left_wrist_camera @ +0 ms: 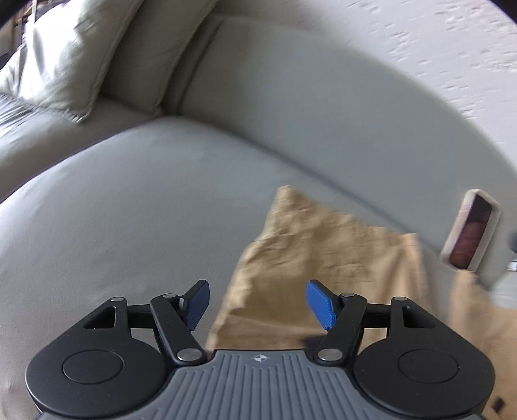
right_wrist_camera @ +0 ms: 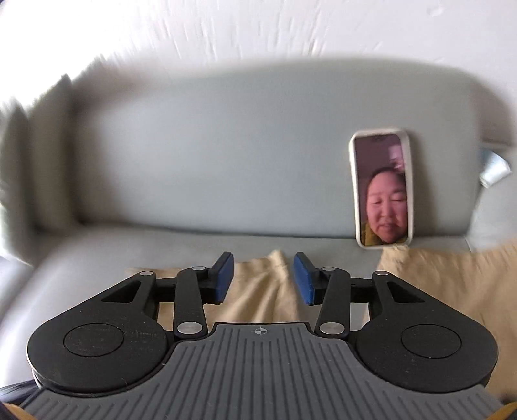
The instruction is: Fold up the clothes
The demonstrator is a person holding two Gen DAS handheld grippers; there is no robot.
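A tan garment [left_wrist_camera: 310, 252] lies spread on the grey sofa seat [left_wrist_camera: 129, 200], to the right in the left wrist view. My left gripper [left_wrist_camera: 258, 303] is open and empty, held above the garment's left edge. In the right wrist view the same tan garment [right_wrist_camera: 261, 290] lies below and beyond my right gripper [right_wrist_camera: 262, 278], which is open and empty. More tan cloth [right_wrist_camera: 452, 278] spreads to the right on the seat.
A phone in a white case [right_wrist_camera: 381, 189] leans upright against the sofa backrest [right_wrist_camera: 226, 155], with a video call on its screen; it also shows in the left wrist view [left_wrist_camera: 470, 231]. Pale cushions [left_wrist_camera: 64, 55] lie at the far left. A white wall [right_wrist_camera: 258, 29] is behind.
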